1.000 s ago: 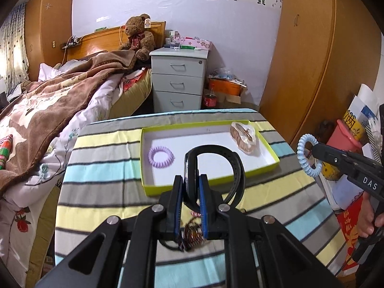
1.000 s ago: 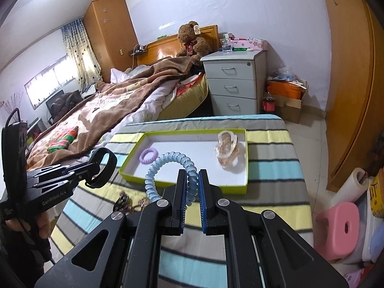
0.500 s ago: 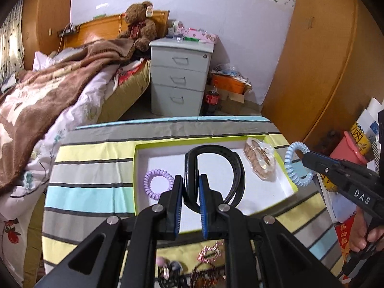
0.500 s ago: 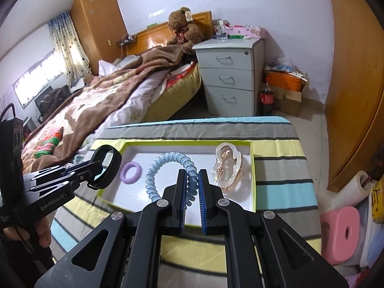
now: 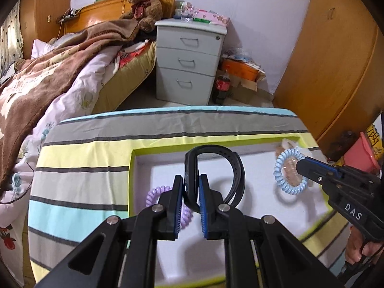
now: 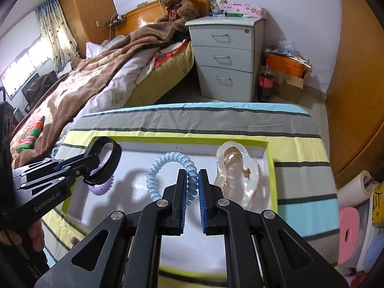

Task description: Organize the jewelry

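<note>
- A shallow rectangular tray with a lime-green rim and white floor lies on the worktop, which is covered by a cloth striped in grey, yellow and pale blue.
- On the tray floor rest a purple spiral hair tie toward its left end and a clear amber-tinted plastic hair claw toward its right end.
- The left gripper has its jaws closed narrowly on a black loop-shaped wristband, held in the air over the purple tie.
- The right gripper has its jaws clamped on a pale blue spiral hair tie, held above the tray's middle, just left of the claw.
- Only the right wrist view shows the claw plainly; in the left wrist view it is blurred behind the blue tie.
- Both views show the grey three-drawer nightstand and the brown teddy bear on the bed.
</note>
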{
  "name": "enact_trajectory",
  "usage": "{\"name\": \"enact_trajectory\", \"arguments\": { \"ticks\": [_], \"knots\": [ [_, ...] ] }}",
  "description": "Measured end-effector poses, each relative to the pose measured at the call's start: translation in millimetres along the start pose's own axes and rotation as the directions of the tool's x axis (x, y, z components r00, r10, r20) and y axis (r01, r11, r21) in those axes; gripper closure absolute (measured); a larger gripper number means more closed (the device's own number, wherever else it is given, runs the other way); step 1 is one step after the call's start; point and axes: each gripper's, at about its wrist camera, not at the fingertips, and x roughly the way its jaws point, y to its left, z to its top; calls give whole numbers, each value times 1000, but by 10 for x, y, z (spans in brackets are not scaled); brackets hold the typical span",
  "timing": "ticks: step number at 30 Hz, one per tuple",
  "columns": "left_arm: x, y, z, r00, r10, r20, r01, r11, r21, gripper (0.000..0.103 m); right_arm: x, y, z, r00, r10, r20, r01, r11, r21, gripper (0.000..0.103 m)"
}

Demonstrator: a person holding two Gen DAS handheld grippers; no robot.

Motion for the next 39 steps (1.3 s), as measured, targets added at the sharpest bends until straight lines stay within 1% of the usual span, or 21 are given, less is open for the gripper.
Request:
{"name": "enact_trajectory", "arguments": {
  "ticks": [6, 12, 24, 35, 38, 39],
  "knots": [
    [239, 16, 20, 999, 10, -35, -10, 1000, 0, 89, 192, 52, 14, 999, -24, -24, 23, 999, -34, 93],
    [337, -11, 21, 998, 23, -50, -23, 1000, 7, 89, 315, 77, 19, 998, -48, -37, 45, 997, -64, 93],
    [410, -31, 27, 997, 45, -68, -44, 999, 14, 89, 404, 154, 34, 995, -91, -34, 86, 989, -120, 93],
    [427, 7, 36, 996, 42, -78, -43, 999, -3, 88, 443, 197, 40, 992, -122, -33, 115, 982, -151, 93],
    [426, 7, 36, 996, 46, -76, -46, 999, 0, 86, 452, 206, 39, 991, -130, -31, 123, 979, -160, 93],
    [429, 12, 36, 996, 46, -77, -46, 999, -1, 82, 456, 209, 43, 991, -133, -32, 126, 979, -163, 93]
  ]
}}
